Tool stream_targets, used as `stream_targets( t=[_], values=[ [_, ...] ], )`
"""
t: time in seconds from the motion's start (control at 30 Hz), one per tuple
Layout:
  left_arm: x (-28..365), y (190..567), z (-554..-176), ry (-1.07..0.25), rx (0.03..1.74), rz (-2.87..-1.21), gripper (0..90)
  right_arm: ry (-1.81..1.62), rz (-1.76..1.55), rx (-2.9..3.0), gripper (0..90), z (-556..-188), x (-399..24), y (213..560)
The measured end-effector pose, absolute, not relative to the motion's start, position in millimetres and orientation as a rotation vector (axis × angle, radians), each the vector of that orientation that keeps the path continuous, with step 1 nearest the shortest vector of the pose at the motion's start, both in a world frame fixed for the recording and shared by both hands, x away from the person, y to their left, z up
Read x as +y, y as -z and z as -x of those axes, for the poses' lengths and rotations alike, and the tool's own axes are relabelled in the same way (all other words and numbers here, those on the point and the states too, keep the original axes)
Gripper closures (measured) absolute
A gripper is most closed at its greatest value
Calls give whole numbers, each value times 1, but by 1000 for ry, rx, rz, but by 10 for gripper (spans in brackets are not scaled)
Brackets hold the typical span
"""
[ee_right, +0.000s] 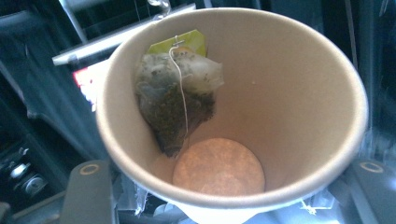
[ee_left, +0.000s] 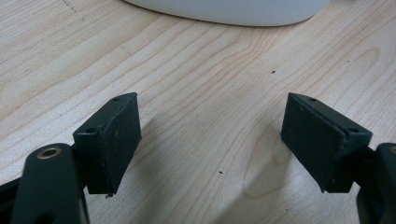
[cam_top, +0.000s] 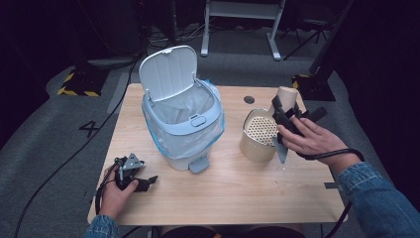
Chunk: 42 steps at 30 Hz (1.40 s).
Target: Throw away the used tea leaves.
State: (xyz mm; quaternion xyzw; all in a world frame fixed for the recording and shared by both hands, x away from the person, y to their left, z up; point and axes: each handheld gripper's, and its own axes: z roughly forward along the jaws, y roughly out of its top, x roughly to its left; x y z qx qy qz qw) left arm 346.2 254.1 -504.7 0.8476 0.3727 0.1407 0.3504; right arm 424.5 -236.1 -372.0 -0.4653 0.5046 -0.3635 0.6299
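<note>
A brown paper cup [cam_top: 287, 94] is held tipped over above the back right of the table, my right gripper [cam_top: 283, 110] shut on it. Down its mouth in the right gripper view, the paper cup [ee_right: 299, 93] has a wet tea bag [ee_right: 177, 102] stuck to its inner wall, with a string and a yellow-green tag [ee_right: 187, 42] at the rim; my right gripper [ee_right: 224, 189] clamps it from both sides. A beige canister with a perforated insert [cam_top: 257, 135] stands just below the cup. My left gripper [cam_top: 147, 182] rests open on the table's front left, and in its own view the left gripper [ee_left: 210, 140] holds nothing.
A white pedal bin [cam_top: 184, 130] with a clear liner stands mid-table, its lid [cam_top: 167, 72] raised; the bin's base [ee_left: 224, 9] lies just ahead of the left jaws. The wooden table [cam_top: 233, 198] has bare room along its front. Desk legs and cables lie on the floor behind.
</note>
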Motion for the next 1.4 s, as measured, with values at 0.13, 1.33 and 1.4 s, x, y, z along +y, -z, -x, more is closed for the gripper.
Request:
stream_targets(
  t=[0.13,1.33,1.4],
  values=[
    [254,505,-346,-365,965,-2195,203,841,1076,1191,336,-425,-235,374],
    [255,504,-346,-378,956,-2203,205,783,1032,1209,341,-420,-231,372],
    [255,504,-346,-377,956,-2203,205,778,1009,1214,340,-420,-233,371]
  ],
)
